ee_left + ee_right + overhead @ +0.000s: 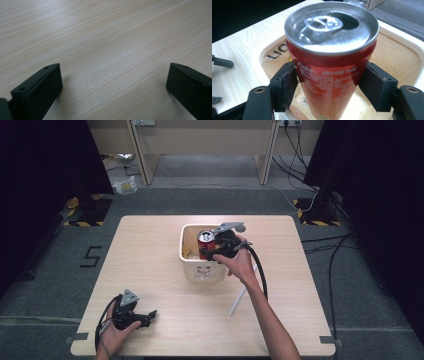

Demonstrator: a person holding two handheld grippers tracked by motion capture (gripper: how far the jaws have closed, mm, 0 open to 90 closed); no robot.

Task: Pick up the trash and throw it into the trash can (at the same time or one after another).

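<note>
"Coke" on red can (329,75); "5" taped on floor (91,256)

- Left gripper (149,316), lower left of high view: black body, grey three-cornered plate on top, black cable looping beside the hand (117,330).
- Left gripper view: two black blocky jaws at the bottom corners; small round screw holes on their upper faces.
- Right gripper (212,251), centre of high view: black body, grey plate on top, thick black cable trailing along the forearm.
- Right gripper view: black jaws with flat rubbery pads (289,86); brass-coloured screw holes in the arms at the lower corners.
- Forearms bare, no sleeves seen.
</note>
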